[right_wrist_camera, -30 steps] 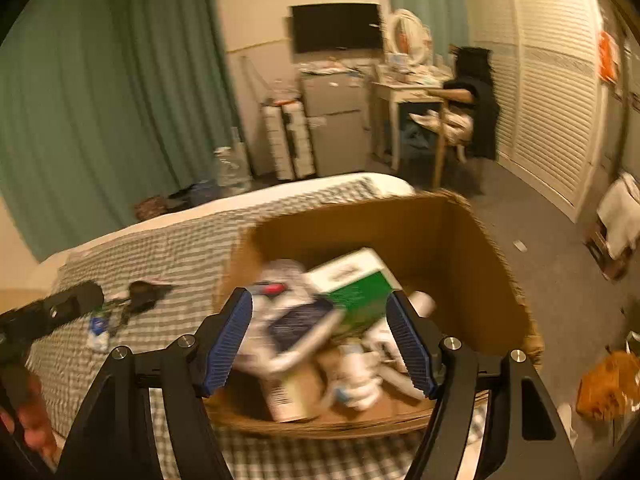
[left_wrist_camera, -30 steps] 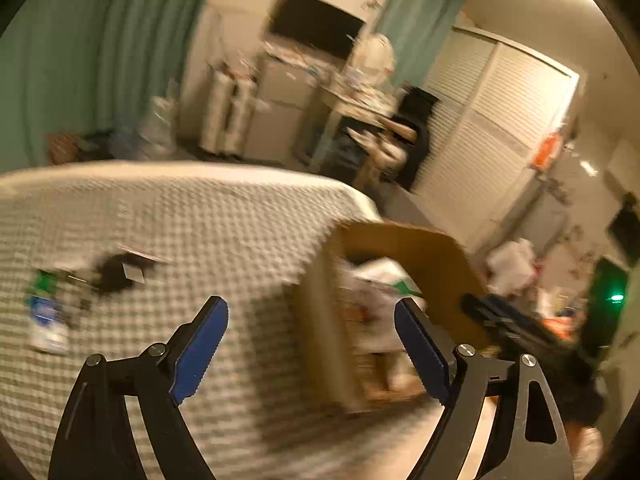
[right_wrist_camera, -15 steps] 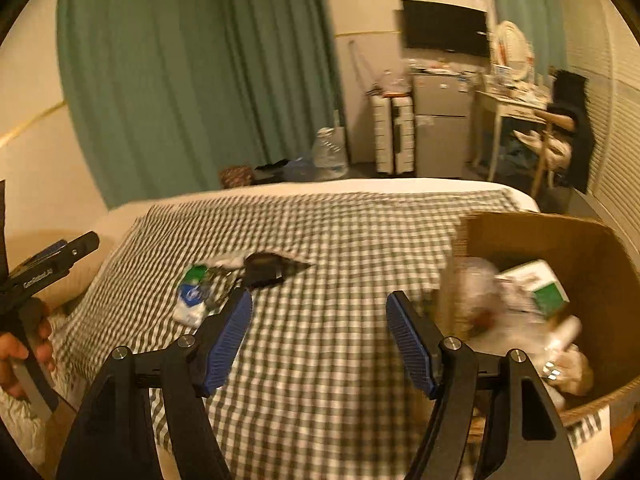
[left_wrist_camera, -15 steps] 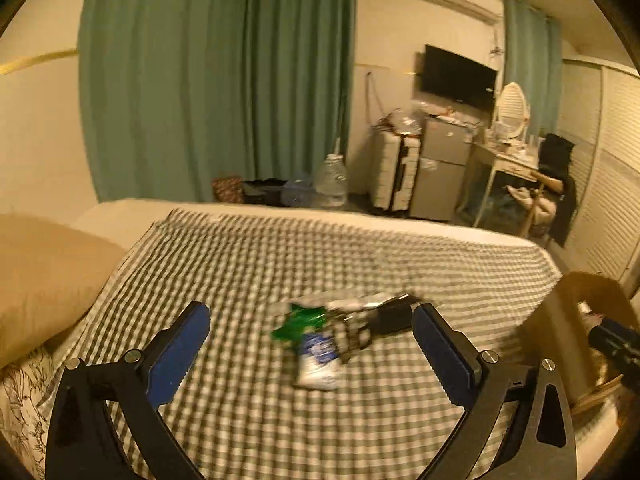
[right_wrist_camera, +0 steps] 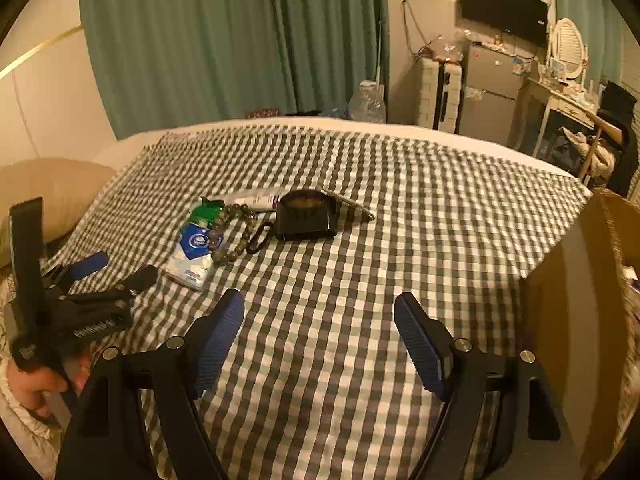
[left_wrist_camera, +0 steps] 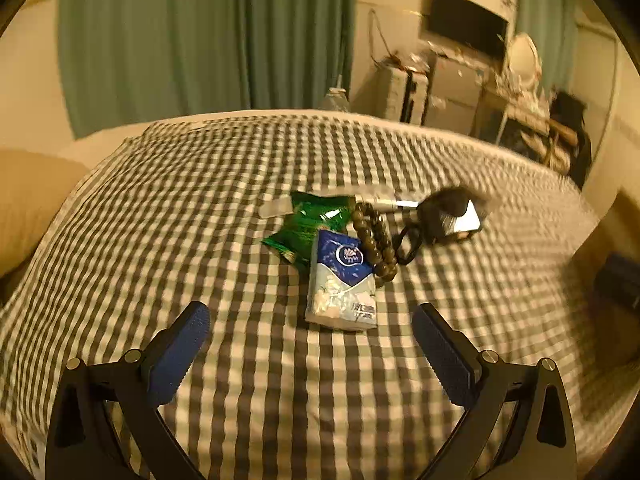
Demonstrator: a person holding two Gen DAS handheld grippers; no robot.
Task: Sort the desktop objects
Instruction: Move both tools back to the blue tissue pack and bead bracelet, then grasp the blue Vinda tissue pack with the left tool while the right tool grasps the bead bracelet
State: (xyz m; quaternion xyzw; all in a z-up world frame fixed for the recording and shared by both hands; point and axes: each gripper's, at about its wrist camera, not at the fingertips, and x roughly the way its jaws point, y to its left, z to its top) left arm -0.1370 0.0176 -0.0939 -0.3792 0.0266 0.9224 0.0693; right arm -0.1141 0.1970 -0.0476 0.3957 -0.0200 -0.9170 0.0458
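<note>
Warm, dim indoor light gives both views a yellow-orange cast. The fisheye lenses bend the green curtain [left_wrist_camera: 208, 36] and the bed [right_wrist_camera: 360, 280] edge into curves, with black corners around each round picture. The left wrist view is smeared by motion, worst on the checked cover at its right side. The right wrist view is sharper; its cardboard box [right_wrist_camera: 576, 288] edge blurs.

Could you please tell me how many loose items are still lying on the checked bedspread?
5: tissue pack nearest, green packet behind it, bead bracelet alongside, black case right, white tube behind; others may be hidden.
</note>
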